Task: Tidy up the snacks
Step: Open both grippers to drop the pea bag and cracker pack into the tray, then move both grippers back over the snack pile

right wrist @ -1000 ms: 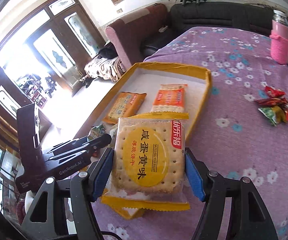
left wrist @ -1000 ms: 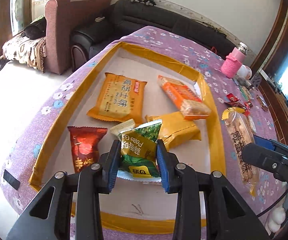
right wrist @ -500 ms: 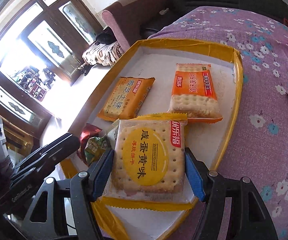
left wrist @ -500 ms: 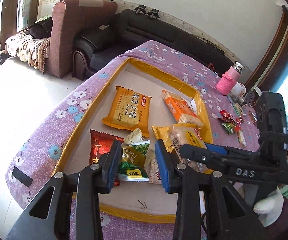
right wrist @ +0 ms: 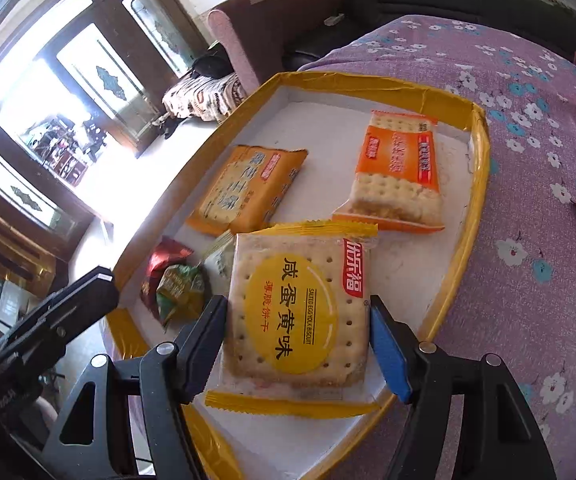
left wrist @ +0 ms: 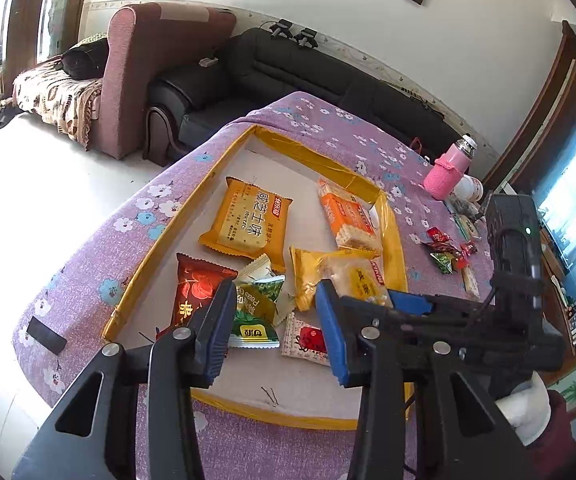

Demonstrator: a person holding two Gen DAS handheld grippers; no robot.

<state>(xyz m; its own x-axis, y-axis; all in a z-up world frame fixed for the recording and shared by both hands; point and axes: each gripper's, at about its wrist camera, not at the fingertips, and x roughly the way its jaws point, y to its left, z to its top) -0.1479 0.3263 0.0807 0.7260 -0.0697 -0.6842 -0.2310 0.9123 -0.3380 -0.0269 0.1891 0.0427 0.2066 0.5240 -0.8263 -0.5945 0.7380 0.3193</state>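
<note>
Purple flowered tablecloth [right wrist: 528, 208] holds a tray [right wrist: 476, 184]; right gripper [right wrist: 296, 332] pinches biscuit pack [right wrist: 300, 312], next releasing inside; left gripper [left wrist: 275, 320] spread, empty.

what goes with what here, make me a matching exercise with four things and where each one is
1 egg yolk biscuit
2 pea packet
3 pink bottle
4 loose candies

a on the cloth beside the tray
b lying in the tray under the open left gripper
c upright at the table's far edge
d between the right gripper's fingers

Pairs: 1-d, 2-b, 3-c, 4-a
</note>
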